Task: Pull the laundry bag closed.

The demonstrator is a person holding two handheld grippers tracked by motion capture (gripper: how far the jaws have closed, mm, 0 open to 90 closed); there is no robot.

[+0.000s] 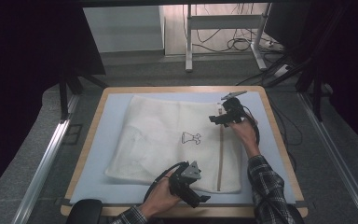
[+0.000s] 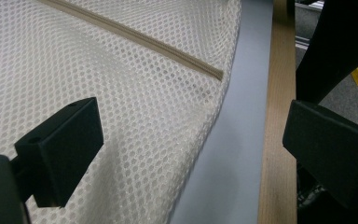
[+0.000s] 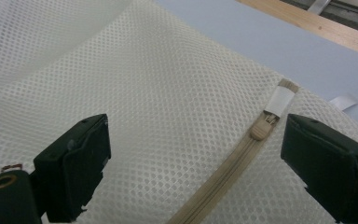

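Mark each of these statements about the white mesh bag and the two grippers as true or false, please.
1. The white mesh laundry bag lies flat on the pale blue mat. True.
2. The beige zipper is fully open. False: it is closed, with its slider at the end by the white tab.
3. The left gripper is clamped on the bag. False: its jaws stand open over the bag's edge.
4. The right gripper is open above the zipper. True.
5. A small dark dress-shaped drawing marks the bag. True.
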